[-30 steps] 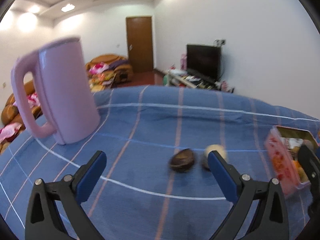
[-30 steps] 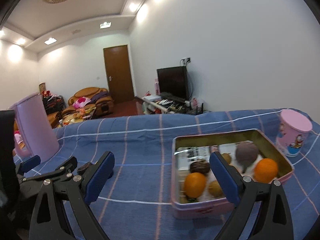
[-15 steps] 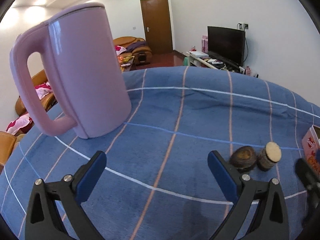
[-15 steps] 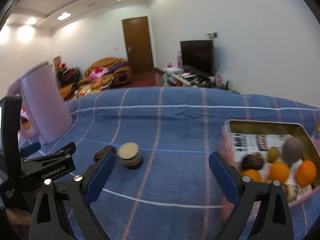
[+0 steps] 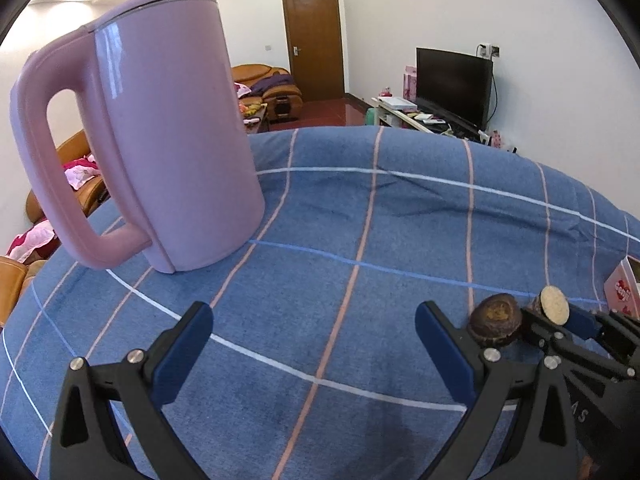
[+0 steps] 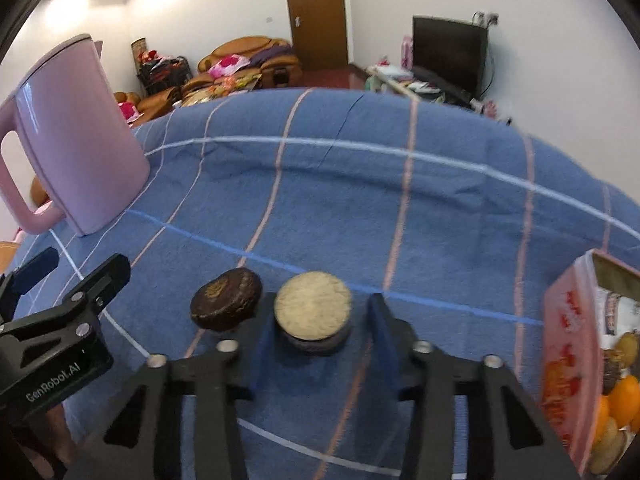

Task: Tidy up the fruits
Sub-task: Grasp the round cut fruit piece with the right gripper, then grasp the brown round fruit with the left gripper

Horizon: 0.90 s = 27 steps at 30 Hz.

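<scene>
The right gripper [image 6: 316,320] points down at the blue checked cloth [image 6: 400,208] and its jaws are closing around a round, cut fruit with a pale flat top and a dark rind [image 6: 313,312]; the fruit sits between the blue pads, with the left pad against its side and the right pad just beside it, so whether the grip is firm cannot be told. Touching that fruit on its left lies a second, dark brown fruit [image 6: 226,298], resting on the cloth outside the jaws. In the left wrist view the same pair shows at the lower right: the dark brown fruit [image 5: 496,320] just beyond the left gripper's right finger, and the pale-topped fruit [image 5: 554,310] held between the right gripper's [image 5: 560,320] blue pads. The left gripper [image 5: 314,344] hangs over bare cloth with its jaws spread wide and nothing between them. A tall pink kettle [image 5: 160,136] stands upright on the cloth to the left, well apart from both fruits. At the right edge of the right wrist view a pink tin box [image 6: 568,344] stands open, with oranges [image 6: 624,400] and other small fruits inside. A brown door [image 5: 314,46] and a dark television [image 5: 454,82] stand against the far walls
</scene>
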### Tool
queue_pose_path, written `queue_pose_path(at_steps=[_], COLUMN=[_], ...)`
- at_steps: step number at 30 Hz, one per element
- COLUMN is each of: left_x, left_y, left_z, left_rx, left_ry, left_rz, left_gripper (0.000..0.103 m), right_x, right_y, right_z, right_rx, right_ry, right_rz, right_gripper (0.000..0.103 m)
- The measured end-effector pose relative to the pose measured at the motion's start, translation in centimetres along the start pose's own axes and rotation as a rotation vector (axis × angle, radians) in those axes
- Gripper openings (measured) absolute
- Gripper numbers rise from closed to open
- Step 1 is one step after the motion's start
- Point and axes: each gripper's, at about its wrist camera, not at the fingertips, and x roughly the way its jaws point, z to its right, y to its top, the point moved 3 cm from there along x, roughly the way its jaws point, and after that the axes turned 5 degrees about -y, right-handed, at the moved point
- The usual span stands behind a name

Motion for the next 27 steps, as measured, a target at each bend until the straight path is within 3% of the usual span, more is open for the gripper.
queue_pose_path(at_steps=[6, 12, 18, 27], left_x=[-0.2, -0.9, -0.4, 2.6], left_y=[0.0, -0.5, -0.4, -0.5], left_z=[0.6, 2.4, 6.8, 10.9], left_rx=[0.019, 0.024, 0.107, 0.133], left_ry=[-0.043, -0.209, -0.255, -0.245], left_rz=[0.015, 0.020, -0.038, -0.162], left_gripper=[0.103, 0.101, 0.081, 0.058], right_x=[-3.5, -8.0, -9.5, -9.3], right_y=[-1.6, -3.9, -5.0, -4.9], right_z=[1.1, 3.0, 4.2, 4.4], right_rx=[0.053, 0.129, 0.157, 0.172], right_ry=[-0.028, -0.070, -0.081, -0.055], right_rz=[0.109, 0.247, 0.267, 0.246], right_gripper=[0.037, 0.037, 0.037, 0.037])
